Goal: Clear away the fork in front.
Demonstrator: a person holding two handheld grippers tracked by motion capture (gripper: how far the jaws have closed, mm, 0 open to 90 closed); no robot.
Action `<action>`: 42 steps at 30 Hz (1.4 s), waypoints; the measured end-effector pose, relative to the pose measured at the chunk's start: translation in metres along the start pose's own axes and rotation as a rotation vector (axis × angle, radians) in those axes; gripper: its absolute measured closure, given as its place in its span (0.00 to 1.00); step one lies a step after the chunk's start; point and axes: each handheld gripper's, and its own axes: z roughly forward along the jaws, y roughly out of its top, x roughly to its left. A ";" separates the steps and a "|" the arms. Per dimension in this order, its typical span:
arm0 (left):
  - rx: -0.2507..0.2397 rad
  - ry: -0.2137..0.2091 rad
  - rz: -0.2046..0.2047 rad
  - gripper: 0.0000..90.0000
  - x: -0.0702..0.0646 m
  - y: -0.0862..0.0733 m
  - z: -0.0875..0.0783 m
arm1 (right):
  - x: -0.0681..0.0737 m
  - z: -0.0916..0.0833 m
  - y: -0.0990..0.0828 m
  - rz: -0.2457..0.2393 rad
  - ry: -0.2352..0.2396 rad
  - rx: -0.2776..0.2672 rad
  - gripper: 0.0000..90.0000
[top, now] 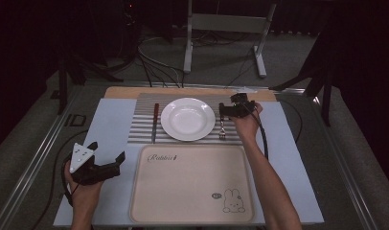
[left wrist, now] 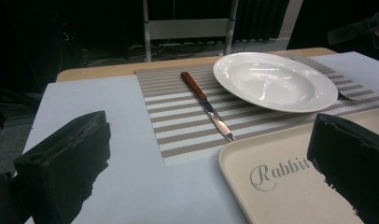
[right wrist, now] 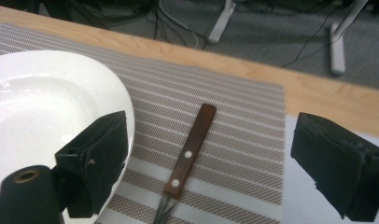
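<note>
Lying on the striped mat (top: 144, 125) right of the plate (top: 188, 119), the fork (right wrist: 186, 158) sits handle-up between the right gripper's (top: 235, 109) wide-apart jaws, untouched. If they close off-centre, I'd judge the thin handle could skid or knock the plate just beside it. The left gripper (top: 97, 166) idles with jaws apart beside the tray (top: 192, 184). One fork, one knife (left wrist: 207, 105), one plate, one mat, one tray.

The wooden-handled fork (right wrist: 187, 156) lies flat on the striped placemat (right wrist: 234, 121), just beside the white plate (right wrist: 47, 112).
</note>
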 end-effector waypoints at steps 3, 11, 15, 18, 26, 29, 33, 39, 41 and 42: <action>-0.001 -0.001 -0.002 0.00 0.001 0.000 0.000 | 0.000 0.007 -0.002 0.011 0.000 0.026 0.13; -0.005 0.002 -0.019 0.00 0.005 -0.001 -0.001 | -0.003 0.026 -0.011 0.041 -0.019 0.106 0.21; -0.008 0.003 -0.025 0.00 0.006 -0.001 -0.003 | -0.005 0.034 -0.015 0.057 -0.021 0.132 0.31; -0.009 0.004 -0.028 0.00 0.007 -0.002 -0.003 | -0.002 0.040 -0.018 0.068 -0.014 0.153 0.37; -0.006 0.004 -0.022 0.00 0.006 -0.002 -0.002 | 0.005 0.050 -0.029 0.060 -0.043 0.232 0.77; -0.005 0.004 -0.019 0.00 0.005 -0.002 -0.002 | 0.002 0.046 -0.028 0.037 -0.010 0.264 0.85; 0.000 0.005 -0.014 0.00 0.004 -0.002 -0.002 | -0.007 0.038 -0.029 0.048 0.002 0.319 0.87; 0.007 0.002 -0.006 0.00 0.002 -0.001 0.000 | -0.019 0.020 -0.038 0.001 0.055 0.374 0.87; 0.009 0.000 -0.007 0.00 0.001 -0.001 0.001 | -0.021 0.015 -0.040 -0.010 0.081 0.399 0.87; 0.012 0.000 -0.002 0.00 0.000 -0.001 0.001 | -0.020 0.014 -0.040 -0.018 0.088 0.417 0.87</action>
